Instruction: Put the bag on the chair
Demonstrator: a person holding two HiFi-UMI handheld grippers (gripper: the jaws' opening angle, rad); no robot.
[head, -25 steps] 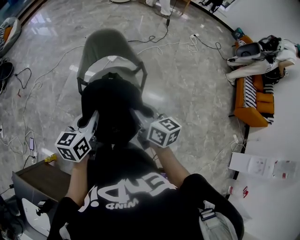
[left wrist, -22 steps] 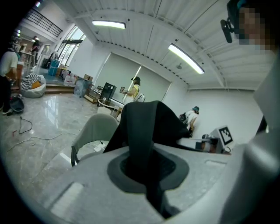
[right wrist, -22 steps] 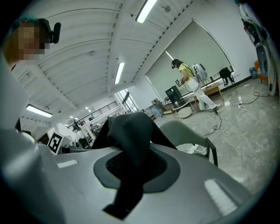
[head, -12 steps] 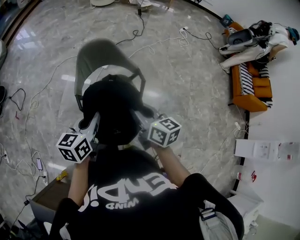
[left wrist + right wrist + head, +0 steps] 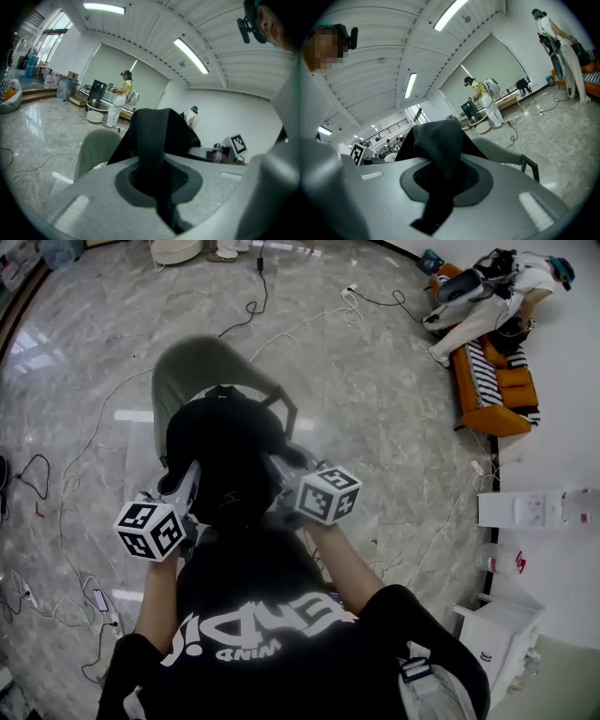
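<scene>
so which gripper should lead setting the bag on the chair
Probably left, marginally: both grippers are shut on the bag, but the chair sits slightly nearer the left gripper.

One bag (image 5: 225,460), one chair (image 5: 192,367), one orange sofa (image 5: 514,395).

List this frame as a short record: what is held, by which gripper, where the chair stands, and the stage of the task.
bag: black, carried in front of the person
left gripper: jaws shut on a fold of the bag
right gripper: jaws shut on a fold of the bag
chair: grey-green, just beyond the bag
bag on seat: cannot tell, the bag hides the seat
floor: marble, cables across it
stage: bag not yet released
</scene>
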